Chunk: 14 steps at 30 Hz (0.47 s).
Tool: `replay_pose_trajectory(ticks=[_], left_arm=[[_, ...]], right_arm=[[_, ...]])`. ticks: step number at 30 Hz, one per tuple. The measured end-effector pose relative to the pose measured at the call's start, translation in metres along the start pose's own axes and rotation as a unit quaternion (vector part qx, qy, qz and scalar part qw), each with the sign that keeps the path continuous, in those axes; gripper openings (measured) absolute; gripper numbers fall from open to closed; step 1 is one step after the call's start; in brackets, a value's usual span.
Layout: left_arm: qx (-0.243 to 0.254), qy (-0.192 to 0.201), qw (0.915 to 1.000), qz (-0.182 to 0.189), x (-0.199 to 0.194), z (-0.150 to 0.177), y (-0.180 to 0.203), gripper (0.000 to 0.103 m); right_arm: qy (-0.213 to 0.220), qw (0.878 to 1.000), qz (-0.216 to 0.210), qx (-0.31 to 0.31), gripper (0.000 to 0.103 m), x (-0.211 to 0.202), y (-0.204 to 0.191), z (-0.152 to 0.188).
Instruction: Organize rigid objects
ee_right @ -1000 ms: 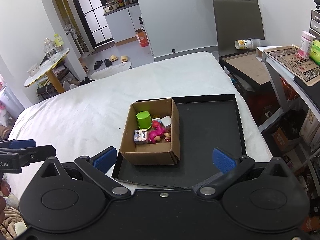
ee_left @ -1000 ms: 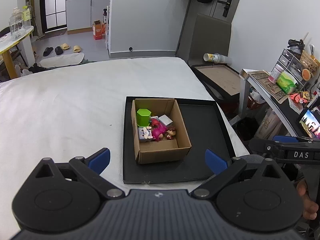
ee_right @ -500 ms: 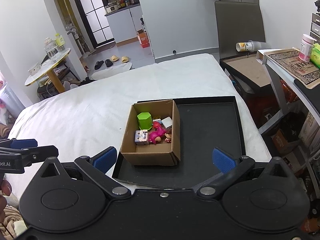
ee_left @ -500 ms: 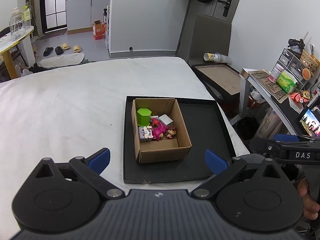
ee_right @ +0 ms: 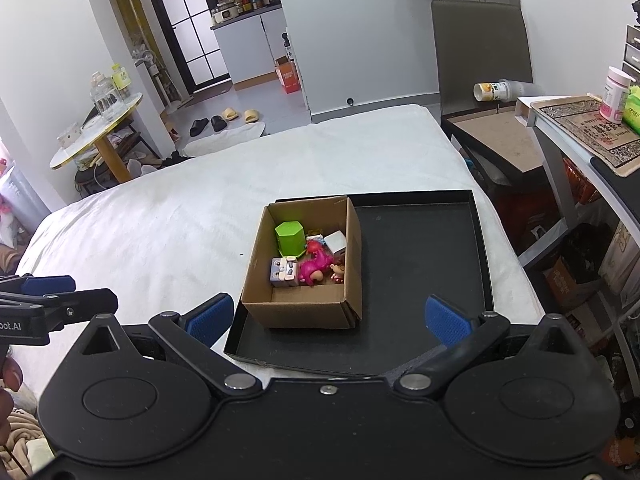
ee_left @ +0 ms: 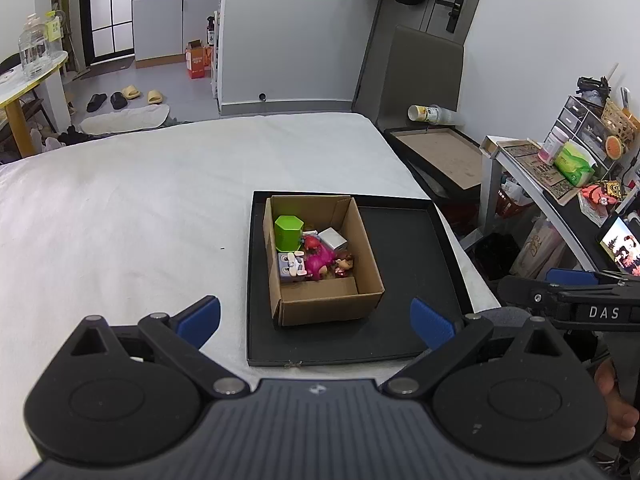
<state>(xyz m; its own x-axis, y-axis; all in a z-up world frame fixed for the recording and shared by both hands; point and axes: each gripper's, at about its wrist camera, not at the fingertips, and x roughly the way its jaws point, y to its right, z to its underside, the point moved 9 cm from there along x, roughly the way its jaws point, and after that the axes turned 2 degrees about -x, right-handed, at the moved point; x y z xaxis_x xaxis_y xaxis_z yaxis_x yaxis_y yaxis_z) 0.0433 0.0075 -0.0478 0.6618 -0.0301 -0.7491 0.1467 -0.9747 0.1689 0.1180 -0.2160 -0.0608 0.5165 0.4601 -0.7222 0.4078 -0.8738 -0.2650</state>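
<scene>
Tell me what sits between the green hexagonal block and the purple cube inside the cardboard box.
Nothing: in both wrist views the green hexagonal block stands right behind the purple cube.

A cardboard box sits in the left half of a tray at frame centre, on a bed. Small toys lie inside the box. A desk stands at the right edge.

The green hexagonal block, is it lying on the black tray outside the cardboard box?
No, the green hexagonal block sits inside the cardboard box, which stands on the black tray.
</scene>
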Motion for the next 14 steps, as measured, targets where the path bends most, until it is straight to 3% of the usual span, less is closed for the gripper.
replay_pose_trajectory(ticks=[14], left_arm=[[-0.006, -0.01, 0.9999, 0.004, 0.0085, 0.0043, -0.0047, 0.101]], right_arm=[[-0.006, 1.0, 0.005, 0.008, 0.103, 0.0066, 0.003, 0.0021]])
